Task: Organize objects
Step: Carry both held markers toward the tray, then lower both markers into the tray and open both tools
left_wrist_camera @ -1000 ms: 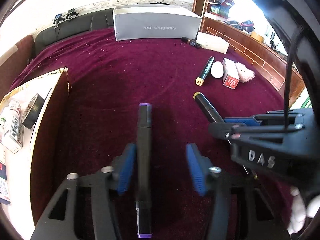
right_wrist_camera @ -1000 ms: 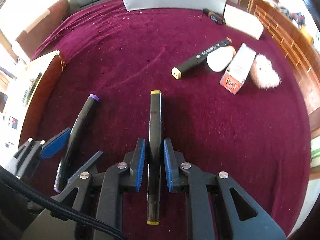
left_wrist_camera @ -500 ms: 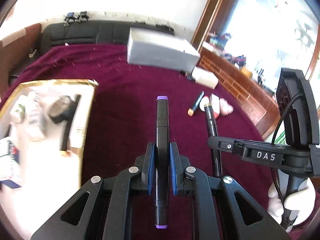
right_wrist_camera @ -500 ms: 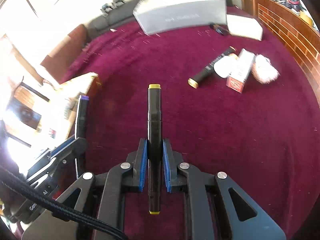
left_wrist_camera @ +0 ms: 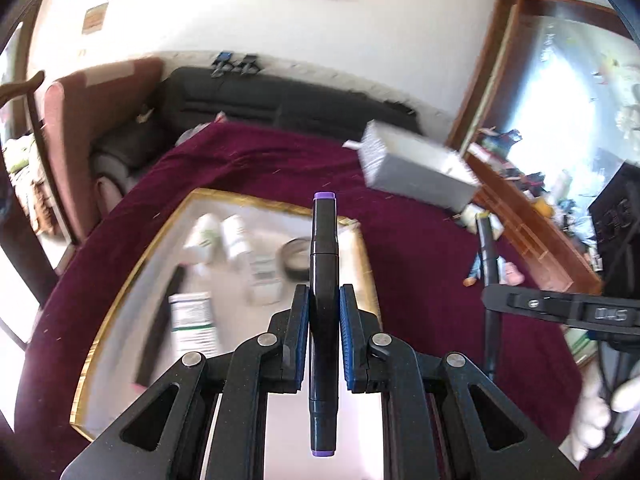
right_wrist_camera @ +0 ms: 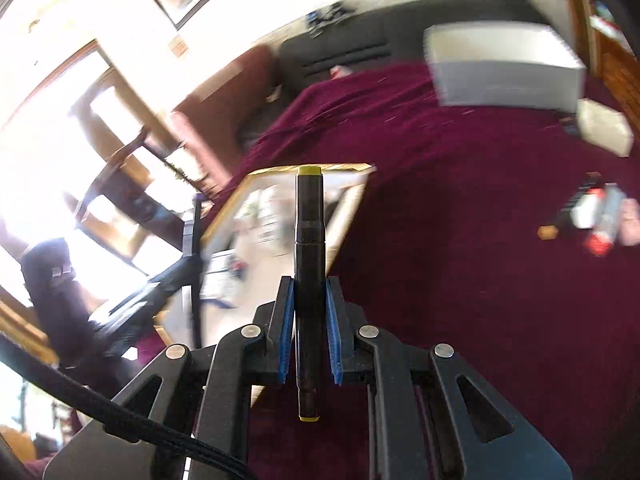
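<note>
My left gripper (left_wrist_camera: pixel 324 320) is shut on a black marker with purple ends (left_wrist_camera: pixel 323 248), held in the air over the gold-rimmed open box (left_wrist_camera: pixel 132 280). My right gripper (right_wrist_camera: pixel 309 312) is shut on a black marker with yellow ends (right_wrist_camera: pixel 309 216), held up to the right of that box (right_wrist_camera: pixel 348 208). The right gripper (left_wrist_camera: pixel 560 308) with its marker also shows at the right of the left wrist view. A third marker with a yellow end (right_wrist_camera: pixel 560 220) lies on the maroon cloth (right_wrist_camera: pixel 460 240) at the right.
The box holds white bottles (left_wrist_camera: pixel 236 236), a tape roll (left_wrist_camera: pixel 294 256), a white carton (left_wrist_camera: pixel 192 320) and a black stick. A grey shoebox (right_wrist_camera: pixel 504 68) and a white box (right_wrist_camera: pixel 604 128) stand at the back. A red-and-white carton (right_wrist_camera: pixel 600 228) lies by the third marker.
Both grippers have lifted their markers off the cloth and swung left toward the open box. The left gripper closed on the purple marker during this second.
</note>
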### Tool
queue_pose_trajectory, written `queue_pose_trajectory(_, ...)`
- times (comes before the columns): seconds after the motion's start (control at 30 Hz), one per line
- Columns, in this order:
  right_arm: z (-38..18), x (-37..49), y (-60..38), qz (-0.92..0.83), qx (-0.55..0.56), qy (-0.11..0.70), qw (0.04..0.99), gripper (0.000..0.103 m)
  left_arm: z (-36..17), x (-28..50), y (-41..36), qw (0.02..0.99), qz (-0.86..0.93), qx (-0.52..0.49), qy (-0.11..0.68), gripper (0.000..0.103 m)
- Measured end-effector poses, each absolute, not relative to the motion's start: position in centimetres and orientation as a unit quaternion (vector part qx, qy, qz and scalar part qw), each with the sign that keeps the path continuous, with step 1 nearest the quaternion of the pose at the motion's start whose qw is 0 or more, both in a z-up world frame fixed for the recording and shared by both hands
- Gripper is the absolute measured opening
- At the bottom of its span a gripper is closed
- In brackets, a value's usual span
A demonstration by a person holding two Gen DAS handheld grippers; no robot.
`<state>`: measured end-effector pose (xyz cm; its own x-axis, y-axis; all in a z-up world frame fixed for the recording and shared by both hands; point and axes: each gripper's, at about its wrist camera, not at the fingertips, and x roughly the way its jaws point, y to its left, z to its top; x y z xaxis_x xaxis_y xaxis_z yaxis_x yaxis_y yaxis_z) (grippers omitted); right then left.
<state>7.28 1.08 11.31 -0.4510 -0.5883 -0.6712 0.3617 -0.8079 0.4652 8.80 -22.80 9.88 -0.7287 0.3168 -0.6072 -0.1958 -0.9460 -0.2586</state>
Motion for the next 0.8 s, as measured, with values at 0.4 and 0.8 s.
queue_pose_trajectory(0.4, 4.1, 3.4, -9.2, -0.788, 0.529, -0.117, 0.291, 0.013, 3.8, 4.8, -24.3, 0.111, 0.892, -0.435, -0.06, 0.012)
queue_pose_trajectory(0.8, 2.4, 1.3, -11.0, -0.796, 0.542, -0.089, 0.254, 0.017, 3.0, 3.9, -25.6, 0.111, 0.882, -0.447, -0.099, 0.018)
